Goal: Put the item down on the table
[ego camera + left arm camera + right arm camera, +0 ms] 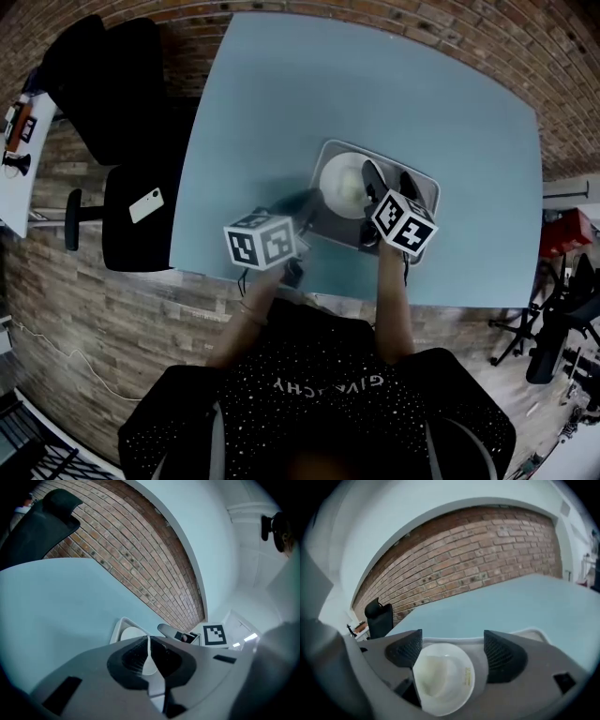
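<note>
A white bowl (343,185) sits in a light grey tray (375,148) near the front edge of the blue table (375,84). My right gripper (391,181) hangs over the tray with its jaws wide open. In the right gripper view the bowl (443,679) lies low between the pads (504,656), nearer the left one, and neither pad presses on it. My left gripper (305,217) is at the tray's near left corner. In the left gripper view its jaws (149,651) are shut, with a thin pale edge between them that looks like the tray's rim (119,623).
Two black chairs (122,94) stand left of the table, and a white flat object (146,204) lies on the nearer seat. A white side table (19,159) is at the far left. Stands and a red object (562,230) are at the right. A brick wall (487,559) stands behind the table.
</note>
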`<state>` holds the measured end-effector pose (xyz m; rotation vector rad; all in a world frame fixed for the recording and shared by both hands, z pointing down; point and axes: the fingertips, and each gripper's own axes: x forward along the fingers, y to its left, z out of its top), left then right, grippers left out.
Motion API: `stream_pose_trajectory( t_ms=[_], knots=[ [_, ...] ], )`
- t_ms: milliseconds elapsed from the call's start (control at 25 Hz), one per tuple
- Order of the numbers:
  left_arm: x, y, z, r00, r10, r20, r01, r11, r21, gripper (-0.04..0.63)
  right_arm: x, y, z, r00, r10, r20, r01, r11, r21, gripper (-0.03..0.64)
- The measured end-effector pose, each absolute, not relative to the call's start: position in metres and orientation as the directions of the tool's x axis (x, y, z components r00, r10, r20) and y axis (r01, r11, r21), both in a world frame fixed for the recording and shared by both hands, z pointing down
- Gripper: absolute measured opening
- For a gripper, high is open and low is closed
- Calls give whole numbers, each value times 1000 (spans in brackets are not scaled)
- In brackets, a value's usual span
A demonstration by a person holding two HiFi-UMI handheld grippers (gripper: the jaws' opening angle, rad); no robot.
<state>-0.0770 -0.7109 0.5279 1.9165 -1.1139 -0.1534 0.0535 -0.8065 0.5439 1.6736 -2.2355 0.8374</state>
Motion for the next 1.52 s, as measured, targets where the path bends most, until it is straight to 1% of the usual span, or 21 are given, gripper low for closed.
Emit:
stream_pose_trajectory(
  t_ms=[40,80,120,160,200,240,280,320,400,480,600,720,1040,1280,1520],
  knots=[
    [-76,-710,527,587,-751,302,-640,-203,741,11,58,-805,538,-318,-819,477,-937,194,-291,394],
    [-74,-710,526,584,-755,299,-640,-202,741,11,61,-802,533,-344,-821,457,-921,201,-333,394],
    [-72,-708,524,582,-758,294,-639,-203,742,11,60,-795,528,-405,-807,430,-877,211,-431,393],
    [-70,-707,522,581,-760,290,-638,-206,742,11,58,-786,523,-486,-785,385,-797,217,-564,391],
    [-68,-705,521,582,-762,285,-637,-209,742,11,56,-776,517,-556,-767,320,-685,206,-699,382],
    [-65,-704,520,584,-761,282,-636,-214,741,11,57,-767,511,-596,-764,247,-563,177,-807,278],
    [-61,-702,519,585,-761,280,-637,-218,739,11,61,-758,505,-611,-771,182,-450,148,-881,28],
    [-58,-700,518,586,-760,280,-640,-222,736,11,64,-751,501,-621,-773,128,-355,132,-926,11],
    [-50,-694,516,582,-762,283,-650,-227,725,11,64,-737,497,-653,-755,57,-222,119,-968,11],
    [-43,-686,515,577,-766,283,-657,-229,718,11,64,-725,498,-664,-747,19,-135,95,-986,11],
    [-33,-674,513,576,-768,279,-658,-234,716,11,67,-711,503,-659,-752,9,-85,62,-994,11],
    [-29,-665,511,572,-772,278,-665,-237,708,11,73,-703,506,-654,-756,23,-86,44,-995,11],
    [-25,-654,504,556,-786,270,-678,-241,694,11,83,-696,502,-645,-763,42,-133,58,-989,10],
    [-33,-643,507,536,-791,293,-701,-225,676,11,79,-685,507,-652,-752,95,-211,59,-976,9],
    [-27,-633,509,549,-783,292,-696,-235,678,11,81,-678,507,-651,-753,93,-214,65,-975,9]
  ],
)
